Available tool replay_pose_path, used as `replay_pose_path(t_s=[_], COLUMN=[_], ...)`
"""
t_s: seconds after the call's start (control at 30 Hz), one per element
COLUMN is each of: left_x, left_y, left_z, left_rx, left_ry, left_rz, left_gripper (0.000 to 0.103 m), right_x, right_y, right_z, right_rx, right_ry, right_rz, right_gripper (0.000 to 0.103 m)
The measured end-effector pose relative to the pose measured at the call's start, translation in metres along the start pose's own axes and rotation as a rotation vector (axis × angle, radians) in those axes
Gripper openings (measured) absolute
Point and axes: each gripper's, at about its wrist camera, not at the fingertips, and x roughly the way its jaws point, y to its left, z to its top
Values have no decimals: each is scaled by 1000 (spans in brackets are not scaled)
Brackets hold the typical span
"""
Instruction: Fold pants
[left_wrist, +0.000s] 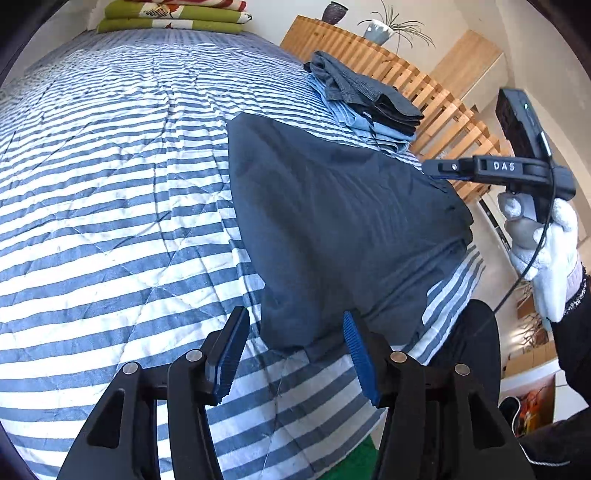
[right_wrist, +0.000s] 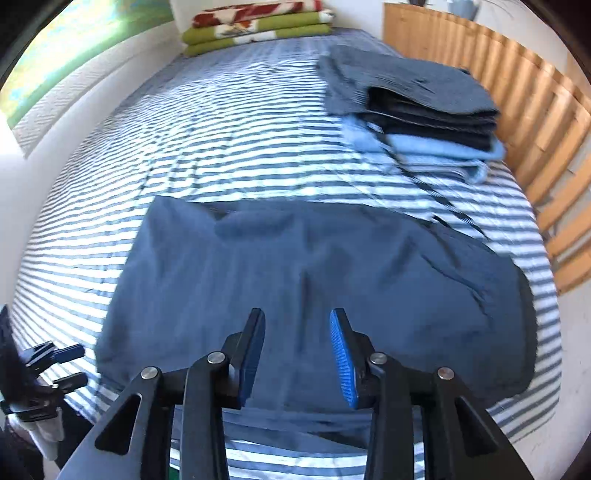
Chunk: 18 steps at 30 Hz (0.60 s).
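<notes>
From the left wrist view, the left gripper (left_wrist: 293, 354) hangs above the near edge of the bed (left_wrist: 110, 221), its jaws parted and empty, the ribbed blue pads (left_wrist: 356, 354) clear of the cloth. The pants (left_wrist: 332, 221), dark navy and already doubled into a broad flat panel, lie on the striped quilt just ahead of the jaws, with one corner pointing towards them. To the right, a white-gloved hand (left_wrist: 546, 254) carries the right gripper (left_wrist: 432, 168) over the far edge of the pants; from here I cannot tell how its jaws stand. A stack of folded clothes (left_wrist: 369, 107), grey over black over pale blue, sits beyond the pants beside a slatted wooden frame (left_wrist: 424, 85). In the right wrist view, which is slightly blurred, the right gripper (right_wrist: 297, 354) hovers over the middle of the pants (right_wrist: 295, 266) with jaws apart and nothing between them; the left gripper (right_wrist: 55, 365) shows at the lower left, off the cloth. The fabric looks thin, soft and limp, with shallow creases and a layered hem at the near edge. The risk, as I judge it, is that a pinch catches only the top layer, so the fold peels open, or that the pads also grab the quilt underneath and drag it. A lopsided lift could skew the edges too.
</notes>
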Motion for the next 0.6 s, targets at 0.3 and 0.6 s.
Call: replay_pose_path(t_s=[0.3, 0.6], left_x=[28, 18], left_y=[8, 7], left_z=[-3, -7], left_rx=[-100, -102], left_ry=[-8, -60], left_rz=[-103, -127], left_gripper=[57, 23], right_x=[62, 131], right_y=[154, 209], right_z=[65, 65], right_rx=[-190, -280], right_ry=[144, 325], right_rz=[138, -90], right_gripper=[45, 45])
